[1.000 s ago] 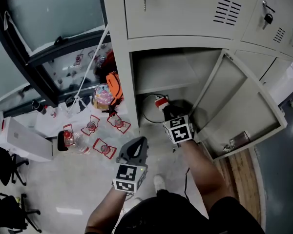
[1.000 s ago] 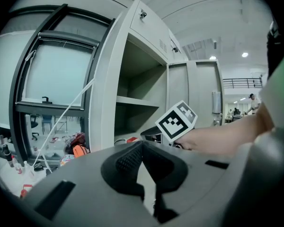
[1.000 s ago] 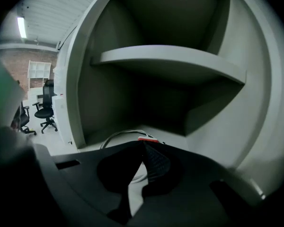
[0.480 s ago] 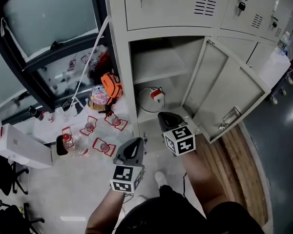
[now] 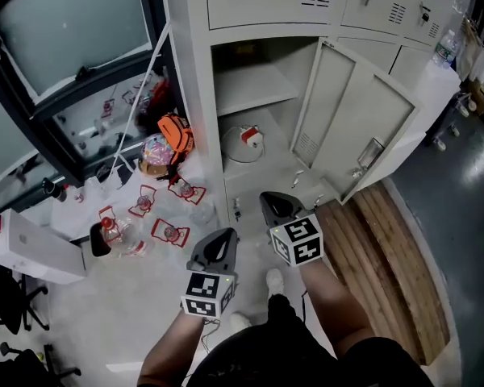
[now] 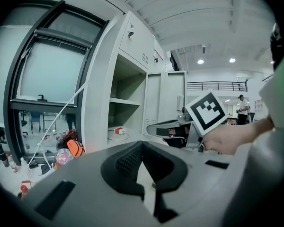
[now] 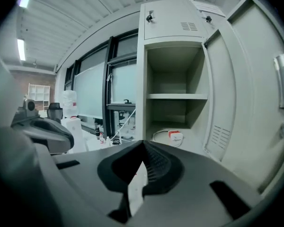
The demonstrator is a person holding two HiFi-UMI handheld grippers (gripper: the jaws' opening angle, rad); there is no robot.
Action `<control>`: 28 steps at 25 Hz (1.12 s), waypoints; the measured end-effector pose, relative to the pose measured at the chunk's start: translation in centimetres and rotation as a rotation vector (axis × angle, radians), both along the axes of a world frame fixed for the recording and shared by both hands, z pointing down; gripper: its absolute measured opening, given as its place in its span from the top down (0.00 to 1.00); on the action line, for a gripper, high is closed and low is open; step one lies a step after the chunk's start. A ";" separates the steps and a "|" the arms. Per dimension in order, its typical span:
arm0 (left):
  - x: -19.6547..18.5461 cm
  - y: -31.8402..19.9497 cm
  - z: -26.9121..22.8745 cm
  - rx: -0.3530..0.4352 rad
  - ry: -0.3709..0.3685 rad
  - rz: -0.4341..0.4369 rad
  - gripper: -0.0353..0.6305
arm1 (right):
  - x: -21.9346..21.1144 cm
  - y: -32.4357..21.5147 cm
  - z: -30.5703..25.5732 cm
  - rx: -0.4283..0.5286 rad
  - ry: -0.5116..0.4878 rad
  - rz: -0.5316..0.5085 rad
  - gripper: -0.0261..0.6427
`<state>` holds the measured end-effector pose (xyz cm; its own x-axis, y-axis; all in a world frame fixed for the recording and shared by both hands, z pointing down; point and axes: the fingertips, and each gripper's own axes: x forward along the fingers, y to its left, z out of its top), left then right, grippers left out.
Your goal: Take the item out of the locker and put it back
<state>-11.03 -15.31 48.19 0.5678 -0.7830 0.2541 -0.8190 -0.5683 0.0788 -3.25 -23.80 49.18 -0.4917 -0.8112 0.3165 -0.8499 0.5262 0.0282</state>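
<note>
The open locker [image 5: 226, 103] holds a white coiled cable with a red-and-white plug [image 5: 246, 139] on its floor, under a bare shelf [image 5: 254, 87]. The plug also shows in the left gripper view [image 6: 118, 131] and the right gripper view [image 7: 173, 136]. My right gripper [image 5: 273, 201] is outside the locker, in front of its sill, shut and holding nothing [image 7: 144, 145]. My left gripper [image 5: 220, 239] hangs lower left over the floor, also shut and holding nothing [image 6: 142, 145]. Both point towards the locker, well short of the cable.
The locker door [image 5: 355, 127] stands swung out to the right. Left of the locker lie an orange bag [image 5: 176, 131], a colourful bundle [image 5: 155, 153], bottles on red-edged cards [image 5: 169, 232] and a white box [image 5: 32, 248]. Wooden planks [image 5: 387, 248] cover the floor at the right.
My right gripper has come back out of the locker, leaving the cable on its floor. Both grippers and the head view have backed away, so more of the locker shows.
</note>
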 end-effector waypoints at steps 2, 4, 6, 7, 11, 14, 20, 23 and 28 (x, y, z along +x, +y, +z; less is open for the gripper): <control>-0.1 0.9 0.1 -0.004 0.004 0.002 0.94 | 0.0 1.2 0.1 -0.002 0.003 0.002 0.96; -0.1 1.6 -0.1 -0.003 0.012 0.000 0.94 | 0.0 2.3 0.0 -0.001 0.003 0.001 0.96; -0.1 2.2 -0.3 0.002 0.014 -0.002 0.94 | -0.1 3.3 -0.4 0.005 0.002 -0.006 0.96; 0.0 2.4 -0.4 0.003 0.016 -0.005 0.94 | -0.2 3.8 -0.6 0.008 0.001 -0.013 0.96; 0.4 3.0 -0.7 -0.001 0.042 -0.026 0.94 | -0.2 5.7 -1.6 0.022 -0.017 -0.040 0.96; 1.2 3.1 -1.0 0.002 0.045 -0.043 0.94 | 0.4 6.7 -2.3 0.031 -0.033 -0.055 0.96; 3.7 3.9 -1.3 0.005 0.045 -0.096 0.94 | 2.6 8.6 -2.6 0.037 -0.034 -0.114 0.96; 5.3 4.8 -1.3 -0.001 0.044 -0.120 0.94 | 3.5 9.8 -2.5 0.032 -0.032 -0.154 0.96; 8.0 6.5 -1.3 0.005 0.026 -0.160 0.94 | 5.3 11.1 -2.4 0.032 -0.045 -0.212 0.96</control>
